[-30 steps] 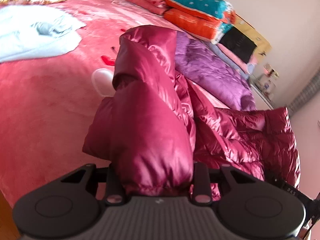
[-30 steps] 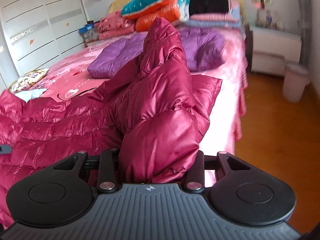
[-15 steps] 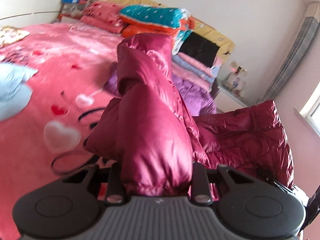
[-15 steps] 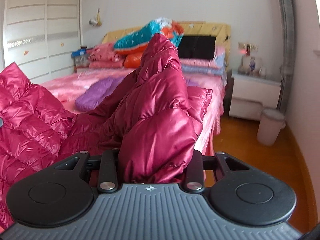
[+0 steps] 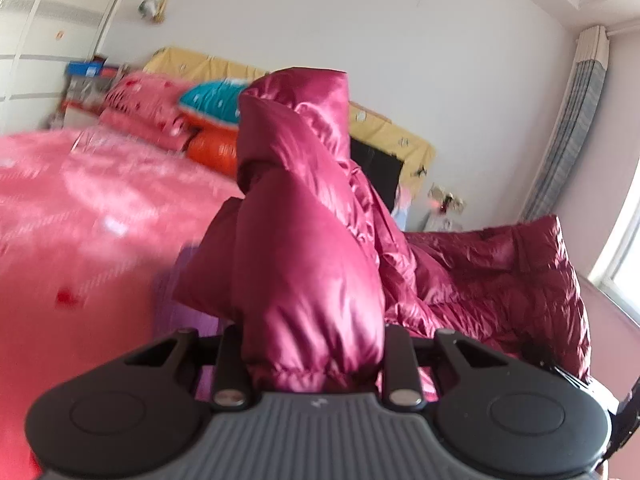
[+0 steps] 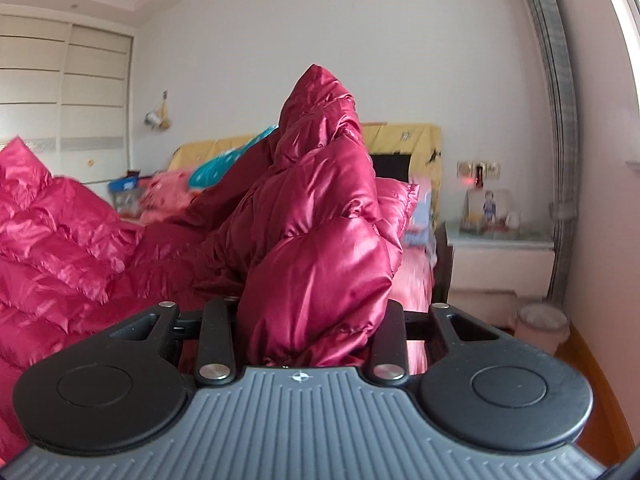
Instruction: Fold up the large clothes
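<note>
Both grippers, left gripper (image 5: 312,344) and right gripper (image 6: 312,320), pinching jacket (image 5: 304,240) corners, held up over bed (image 5: 80,208). Slick puffy fabric; could slip out mid-swing, drop crooked, ruin fold.

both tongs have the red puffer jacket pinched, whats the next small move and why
Probably carry both held ends forward over the bed and lay them down. The left tongs and right tongs each clamp a bunched end of the jacket, with its middle hanging between them.
</note>
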The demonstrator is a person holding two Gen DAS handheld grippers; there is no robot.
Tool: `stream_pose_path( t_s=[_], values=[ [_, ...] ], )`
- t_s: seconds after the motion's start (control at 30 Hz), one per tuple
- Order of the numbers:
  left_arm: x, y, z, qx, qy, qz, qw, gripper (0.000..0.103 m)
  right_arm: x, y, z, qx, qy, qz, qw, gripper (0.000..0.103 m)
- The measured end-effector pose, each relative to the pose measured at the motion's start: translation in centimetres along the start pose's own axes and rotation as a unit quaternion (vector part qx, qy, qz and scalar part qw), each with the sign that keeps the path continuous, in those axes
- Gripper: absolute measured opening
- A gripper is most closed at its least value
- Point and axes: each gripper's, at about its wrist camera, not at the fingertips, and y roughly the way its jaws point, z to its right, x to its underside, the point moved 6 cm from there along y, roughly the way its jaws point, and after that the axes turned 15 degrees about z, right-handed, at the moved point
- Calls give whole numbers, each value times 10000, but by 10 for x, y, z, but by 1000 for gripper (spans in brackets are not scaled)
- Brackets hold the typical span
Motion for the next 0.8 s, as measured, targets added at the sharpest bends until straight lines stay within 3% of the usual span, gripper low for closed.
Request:
stream_pose_path(
  t_s=[0.1, 0.27, 0.4, 0.53, 0.63, 0.7, 0.77, 0.8],
  values=[
    [-8, 55, -11, 35, 233, 244, 9994, 27, 8, 66, 11, 153, 269, 96, 9995, 43],
    [5, 135, -34, -120, 352, 195, 9991, 29, 26, 161, 16, 335, 163, 20, 9993, 43],
    [33, 190, -54, -297, 427, -176, 9985, 31, 60, 224, 24, 455, 3, -292, 9985, 43],
    [73, 227, -84, -659, 411, -711, 9944, 41, 117, 279, 46, 591, 88, -1001, 9932, 44],
    [86, 233, -104, -875, 354, -674, 9932, 59, 159, 292, 57, 742, 70, -1411, 9872, 62],
    [90, 231, -112, -939, 381, -625, 9929, 70, 175, 294, 65, 800, 128, -1491, 9855, 88],
    [91, 227, -117, -1015, 392, -575, 9924, 80, 182, 299, 74, 883, 267, -1522, 9840, 103],
    [90, 225, -120, -1083, 397, -528, 9919, 84, 183, 303, 79, 934, 366, -1519, 9833, 103]
  ],
)
